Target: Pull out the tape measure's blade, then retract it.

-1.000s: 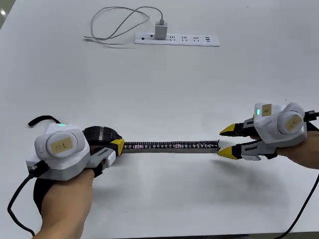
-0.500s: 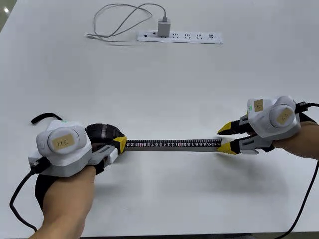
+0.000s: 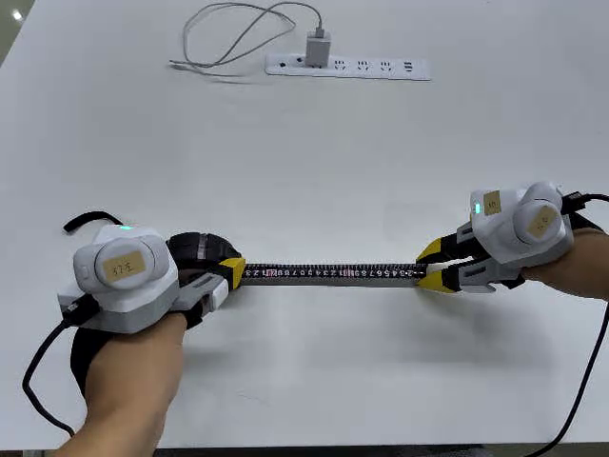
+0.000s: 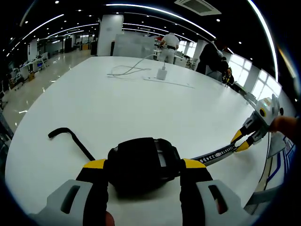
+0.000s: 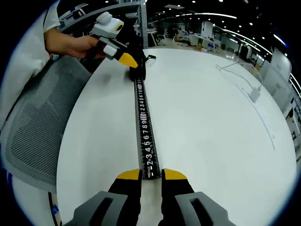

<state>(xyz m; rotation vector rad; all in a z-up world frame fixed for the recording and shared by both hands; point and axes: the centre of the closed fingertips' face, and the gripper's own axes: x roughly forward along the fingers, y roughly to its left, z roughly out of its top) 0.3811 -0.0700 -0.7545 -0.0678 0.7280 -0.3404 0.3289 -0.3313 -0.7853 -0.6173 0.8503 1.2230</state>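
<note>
A black tape measure case [image 3: 198,250] [image 4: 141,162] lies on the white table at the left, and my left gripper [image 3: 228,269] [image 4: 143,165] is shut on it. Its black wrist strap [image 3: 86,222] [image 4: 70,139] trails to the left. The dark blade [image 3: 333,273] [image 5: 143,127] with white numbers stretches flat to the right. My right gripper [image 3: 430,266] [image 5: 151,175] is shut on the blade's free end. In the right gripper view the case [image 5: 138,71] and the left gripper [image 5: 126,59] sit at the far end of the blade.
A white power strip [image 3: 347,67] with a plugged charger [image 3: 317,45] and a looped white cable [image 3: 228,33] lies at the back of the table. A grey mesh chair [image 5: 33,117] stands beside the table's near edge. People stand beyond the far side [image 4: 167,47].
My right gripper's jaws have come together on the blade's end, after standing apart around it a second ago. The left gripper and case have stayed put.
</note>
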